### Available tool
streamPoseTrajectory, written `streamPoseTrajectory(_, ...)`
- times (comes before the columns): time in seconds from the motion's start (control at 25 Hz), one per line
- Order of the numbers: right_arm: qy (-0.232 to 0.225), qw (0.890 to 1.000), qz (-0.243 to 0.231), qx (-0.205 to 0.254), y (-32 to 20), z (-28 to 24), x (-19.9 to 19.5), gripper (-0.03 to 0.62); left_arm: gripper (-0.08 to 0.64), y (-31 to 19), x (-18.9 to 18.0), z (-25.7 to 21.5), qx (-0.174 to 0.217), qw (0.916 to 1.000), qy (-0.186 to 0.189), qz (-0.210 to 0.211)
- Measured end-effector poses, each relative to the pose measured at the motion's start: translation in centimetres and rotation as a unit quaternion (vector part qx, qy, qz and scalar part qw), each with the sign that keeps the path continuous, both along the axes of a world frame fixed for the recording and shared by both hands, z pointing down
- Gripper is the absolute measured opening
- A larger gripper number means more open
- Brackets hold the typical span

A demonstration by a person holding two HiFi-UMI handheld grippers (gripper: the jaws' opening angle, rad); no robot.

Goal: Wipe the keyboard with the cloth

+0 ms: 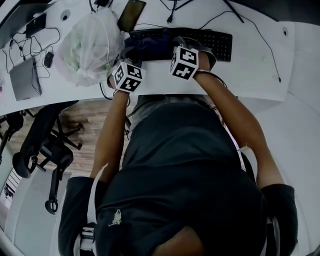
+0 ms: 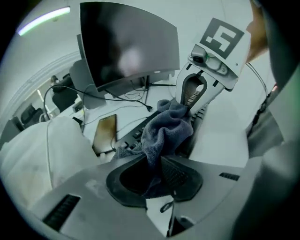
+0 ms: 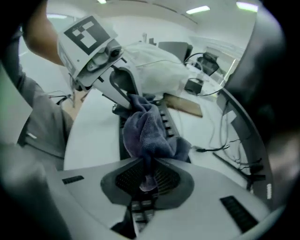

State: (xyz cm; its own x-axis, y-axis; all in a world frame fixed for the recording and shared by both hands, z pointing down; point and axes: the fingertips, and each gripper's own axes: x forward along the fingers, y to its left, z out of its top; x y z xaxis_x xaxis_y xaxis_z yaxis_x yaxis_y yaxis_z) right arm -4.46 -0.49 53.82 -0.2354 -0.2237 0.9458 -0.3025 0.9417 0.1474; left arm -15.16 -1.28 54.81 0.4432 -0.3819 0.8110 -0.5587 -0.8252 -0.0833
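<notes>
A black keyboard (image 1: 210, 44) lies on the white desk (image 1: 250, 75) in front of the person. A dark blue cloth (image 1: 147, 47) is bunched over the keyboard's left end. Both grippers hold it from opposite sides. In the left gripper view my left gripper (image 2: 158, 161) is shut on one end of the cloth (image 2: 168, 129), and the keyboard (image 2: 136, 135) shows beneath. In the right gripper view my right gripper (image 3: 146, 171) is shut on the other end of the cloth (image 3: 147, 136), above the keyboard (image 3: 166, 123). In the head view the marker cubes (image 1: 184, 62) hide the jaws.
A white plastic bag (image 1: 90, 45) sits left of the keyboard, with a phone (image 1: 131, 14) behind it. A grey device (image 1: 24, 77) and cables lie at the desk's far left. A dark monitor (image 2: 126, 47) stands behind the keyboard. An office chair (image 1: 45, 145) is on the floor at left.
</notes>
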Motion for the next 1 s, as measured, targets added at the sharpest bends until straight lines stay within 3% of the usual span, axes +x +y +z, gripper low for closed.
streamPoseTrajectory(0.08,-0.001,0.998,-0.008,-0.064,4.2,0.0,0.0,0.052,0.072,3.3,0.5,-0.4,-0.033,0.9987,0.0,0.04)
streamPoseTrajectory(0.16,-0.012,0.997,0.002,-0.074,5.2,-0.6,-0.1,0.052,0.072,4.4,1.0,-1.5,-0.028,0.9972,-0.002,0.069)
streamPoseTrajectory(0.36,-0.025,0.997,0.06,0.037,-4.7,-1.6,-2.2,0.052,0.072,-4.3,0.9,-3.2,0.072,0.9968,-0.007,0.035)
streamPoseTrajectory(0.52,0.001,0.997,0.058,0.048,-6.5,-0.2,-2.9,0.052,0.072,-4.8,1.3,-1.3,0.064,0.9956,-0.028,0.063)
streamPoseTrajectory(0.6,0.003,0.999,0.038,0.016,-3.3,-0.6,-3.5,0.052,0.072,-1.2,0.8,-1.1,0.033,0.996,-0.024,0.08)
streamPoseTrajectory(0.68,0.003,0.999,0.012,-0.05,2.0,-0.4,-4.3,0.052,0.072,3.4,0.4,-0.8,-0.004,0.9947,-0.019,0.101)
streamPoseTrajectory(0.8,-0.009,0.995,-0.004,-0.095,6.0,-0.2,-5.1,0.052,0.072,6.1,0.2,-1.6,-0.001,0.9928,-0.018,0.118)
streamPoseTrajectory(0.92,-0.03,0.999,0.017,-0.041,1.7,-1.0,-6.0,0.052,0.072,1.1,0.2,-3.9,0.054,0.9951,-0.007,0.083)
streamPoseTrajectory(1.0,-0.029,0.999,0.036,0.001,-2.5,-0.7,-6.1,0.052,0.072,-2.9,0.2,-3.6,0.063,0.9958,-0.011,0.065)
